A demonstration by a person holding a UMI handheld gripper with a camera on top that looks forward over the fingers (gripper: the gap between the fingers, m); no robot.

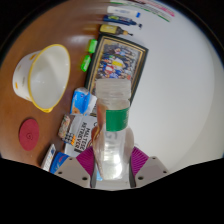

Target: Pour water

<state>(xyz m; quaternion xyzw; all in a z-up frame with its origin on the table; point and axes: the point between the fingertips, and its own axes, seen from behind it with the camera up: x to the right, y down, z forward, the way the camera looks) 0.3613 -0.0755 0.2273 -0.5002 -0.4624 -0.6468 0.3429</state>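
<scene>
A clear plastic bottle [113,130] stands upright between the two fingers of the tool [111,168], its long axis running straight up from the fingertips, with the white cap end pointing away from the tool. A green label band wraps its middle; the body below is see-through and glossy. The pink pads [86,160] sit close against both sides of the bottle's lower body, so the tool appears to be pinching it.

The bottle is above a pale worktop [180,90], just ahead of the fingers. To its left lie several small blue-and-white cartons [80,125], boxy and printed, crowded right beside the bottle. A round red disc [29,131] lies flat further left. Beyond the cartons sits a white bowl [42,75] with a yellow rim, wide and open, tilted a little. Straight beyond the bottle lies a flat rectangular printed board or book [118,62] with a dark border. Green highlighter-like markers [90,55] lie beside it, and more pens [125,18] are scattered at the far edge of the worktop.
</scene>
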